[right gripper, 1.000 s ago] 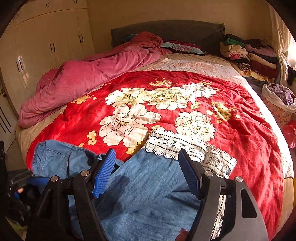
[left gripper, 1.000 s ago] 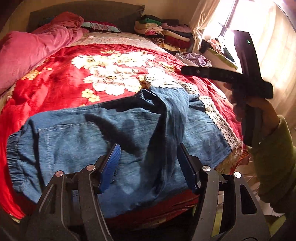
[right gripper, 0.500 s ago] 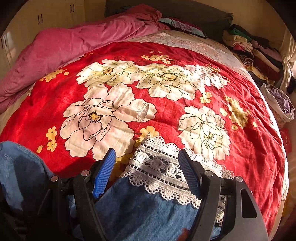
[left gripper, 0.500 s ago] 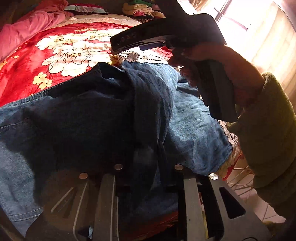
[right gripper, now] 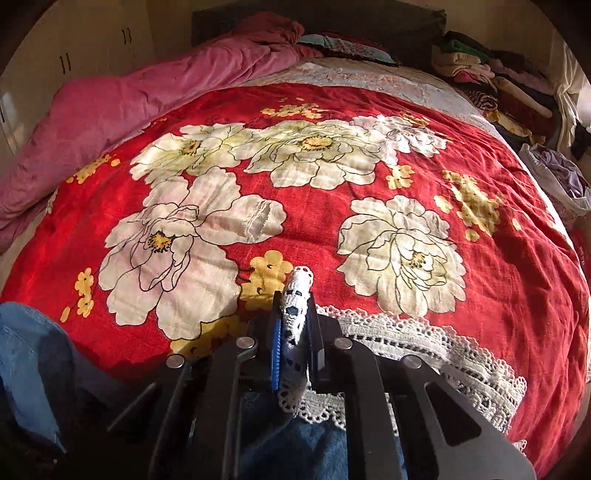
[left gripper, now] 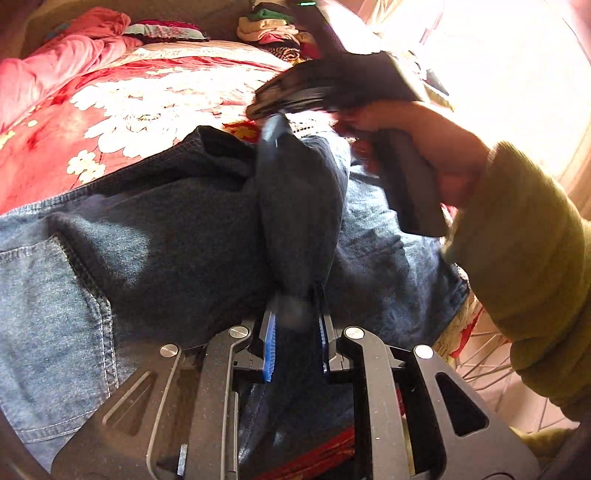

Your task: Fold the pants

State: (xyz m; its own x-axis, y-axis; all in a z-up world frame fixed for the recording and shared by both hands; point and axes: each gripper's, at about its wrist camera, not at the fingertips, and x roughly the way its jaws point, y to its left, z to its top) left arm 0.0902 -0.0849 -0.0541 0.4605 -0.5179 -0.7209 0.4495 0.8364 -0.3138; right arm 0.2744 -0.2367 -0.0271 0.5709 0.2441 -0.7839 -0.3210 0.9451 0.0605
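Bed: you work over a red cover [right gripper: 325, 206] printed with big white and small yellow flowers; it spreads across most of the bed in both views.
Duvet: a pink duvet [right gripper: 122, 107] lies bunched along the far left side, up to the dark headboard [right gripper: 369, 22].
Room: pale cupboard doors [right gripper: 70, 55] stand at the far left; a stack of folded clothes [right gripper: 480, 77] sits at the far right corner, and strong sun comes in on that side.
Pants: the blue jeans [left gripper: 155, 236] lie on the near edge of the cover, with 1 pocket seam showing at the left and a ridge of denim pulled up between your 2 tools.
Lace hem: the white lace hem [right gripper: 424, 347] lies flat on the cover to the right of your right tool.
Left gripper [left gripper: 295, 332]: your jaws are clamped on the near end of the denim ridge, blue pads pressed to both sides.
Right gripper [right gripper: 295, 332]: your jaws have just closed and now pinch a fold of the lace hem, which sticks up past the tips.
Right hand [left gripper: 436, 147]: it grips the tool's handle, green sleeve [left gripper: 532, 266] behind it.
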